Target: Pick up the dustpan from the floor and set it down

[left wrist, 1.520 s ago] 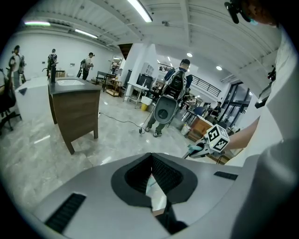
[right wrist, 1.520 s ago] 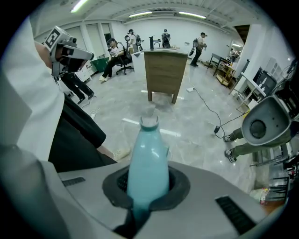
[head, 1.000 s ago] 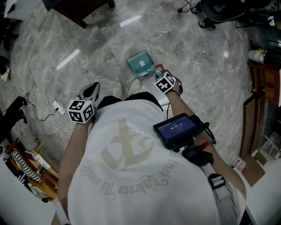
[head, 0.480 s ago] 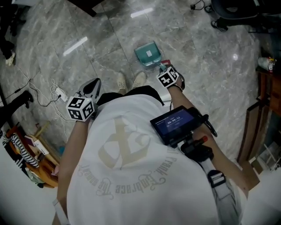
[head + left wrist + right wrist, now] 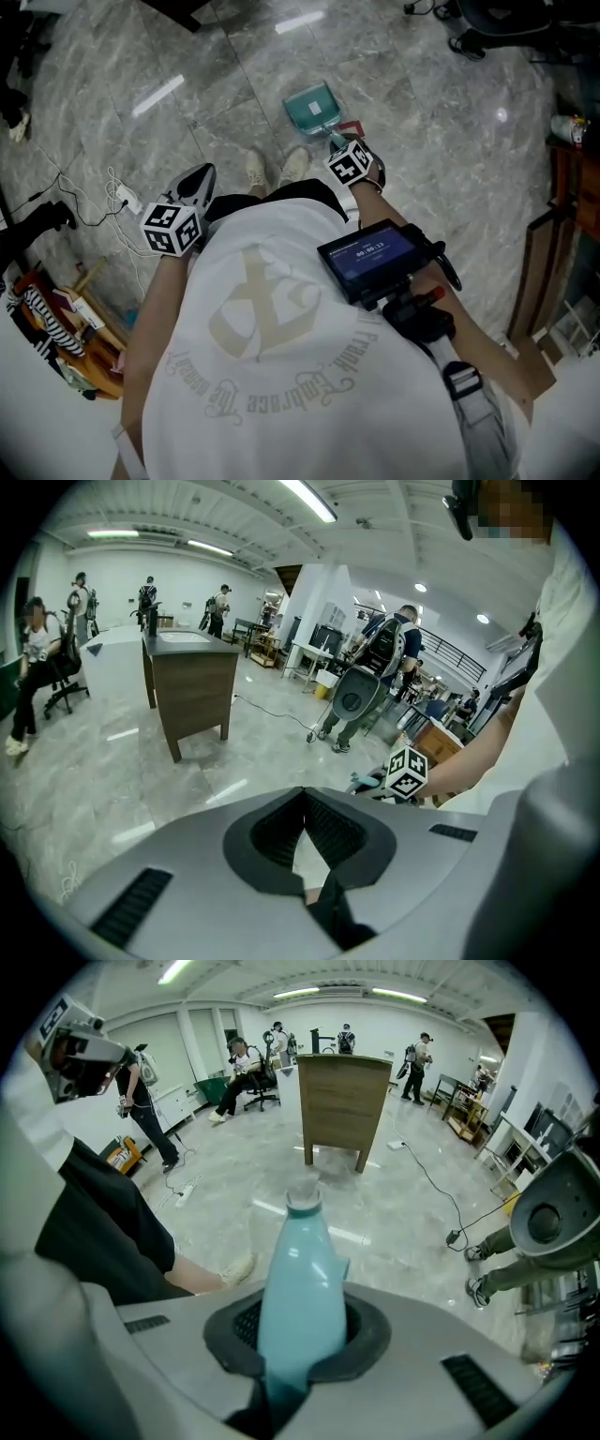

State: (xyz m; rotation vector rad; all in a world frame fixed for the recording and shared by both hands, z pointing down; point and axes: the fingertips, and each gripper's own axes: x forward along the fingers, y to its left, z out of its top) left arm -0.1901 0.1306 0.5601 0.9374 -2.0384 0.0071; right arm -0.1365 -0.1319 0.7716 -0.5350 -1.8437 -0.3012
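Teal plastic dustpan (image 5: 312,110), likely light and stiff, down at the floor (image 5: 422,141) beyond the shoes (image 5: 293,166), clamped by its handle (image 5: 298,1260), the sensible hold, in right gripper (image 5: 300,1335) with jaws easing open; left gripper (image 5: 306,832) closed, empty.

We have open floor (image 5: 422,122) beyond and right of the dustpan (image 5: 311,106); our shoes (image 5: 294,165) crowd its near side, a power strip (image 5: 123,198) lies left, wooden furniture (image 5: 565,187) bounds the right

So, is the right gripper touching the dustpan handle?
Touching: in the right gripper view the right gripper presses its fingers on the handle, though the jaws are opening.
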